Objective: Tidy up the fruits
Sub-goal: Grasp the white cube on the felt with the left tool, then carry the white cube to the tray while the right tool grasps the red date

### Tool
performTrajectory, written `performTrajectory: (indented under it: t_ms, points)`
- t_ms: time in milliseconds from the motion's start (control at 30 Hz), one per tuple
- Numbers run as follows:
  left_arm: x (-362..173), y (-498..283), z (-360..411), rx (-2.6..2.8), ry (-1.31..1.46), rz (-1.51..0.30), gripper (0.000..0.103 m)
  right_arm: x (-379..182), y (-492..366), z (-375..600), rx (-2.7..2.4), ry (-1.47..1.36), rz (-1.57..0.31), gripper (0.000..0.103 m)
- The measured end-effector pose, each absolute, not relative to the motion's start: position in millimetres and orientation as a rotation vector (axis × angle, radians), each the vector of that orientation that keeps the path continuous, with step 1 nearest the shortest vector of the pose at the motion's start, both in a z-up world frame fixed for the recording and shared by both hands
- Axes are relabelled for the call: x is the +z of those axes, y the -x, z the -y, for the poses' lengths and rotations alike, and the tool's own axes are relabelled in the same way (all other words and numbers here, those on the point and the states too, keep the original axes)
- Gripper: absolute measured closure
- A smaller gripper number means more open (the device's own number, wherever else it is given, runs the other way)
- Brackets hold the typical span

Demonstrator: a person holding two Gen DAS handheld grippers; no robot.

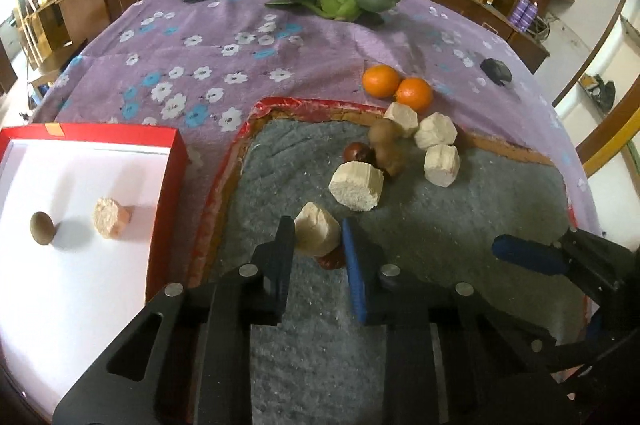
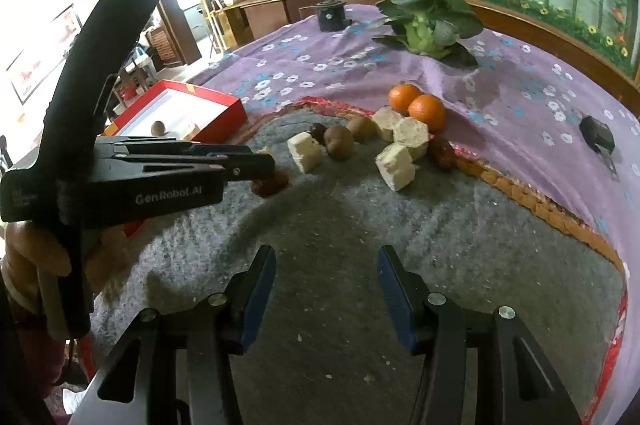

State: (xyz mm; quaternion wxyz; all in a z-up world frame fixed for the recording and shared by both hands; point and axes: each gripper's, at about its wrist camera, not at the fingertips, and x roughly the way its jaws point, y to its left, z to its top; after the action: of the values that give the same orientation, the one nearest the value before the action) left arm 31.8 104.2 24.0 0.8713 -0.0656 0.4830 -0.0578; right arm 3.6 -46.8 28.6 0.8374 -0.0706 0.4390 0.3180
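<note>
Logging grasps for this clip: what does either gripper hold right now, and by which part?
The left gripper flanks a pale block at its sides; whether it is clamped cannot be told. The right gripper is open, holding nothing.

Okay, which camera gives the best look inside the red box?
The left wrist view: it looks down into the red box, showing a brown fruit and a pale chunk on its white floor. The right wrist view shows it far off, partly behind the left gripper.
</note>
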Motion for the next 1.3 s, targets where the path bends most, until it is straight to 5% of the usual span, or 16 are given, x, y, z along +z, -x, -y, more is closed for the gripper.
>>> performTrajectory:
  t_ms: [267, 900, 967, 1300]
  points:
    - [27, -29, -119, -0.056, 0.144, -1.014, 0.068, 27, -5, 46, 0.663, 0.152, -0.944, 0.052]
    - [14, -34, -112, -0.033, 0.057, -1.064, 0.068, 28, -7, 40, 0.698, 0.181, -0.939, 0.052]
    - [13, -34, -113, -0.025, 0.031, -1.050, 0.078, 28, -7, 40, 0.702, 0.187, -0.933, 0.052]
    - [45, -12, -139, -0.006, 0.121, -0.956, 0.078, 26, -17, 5, 0.762, 0.224, -0.882, 0.052]
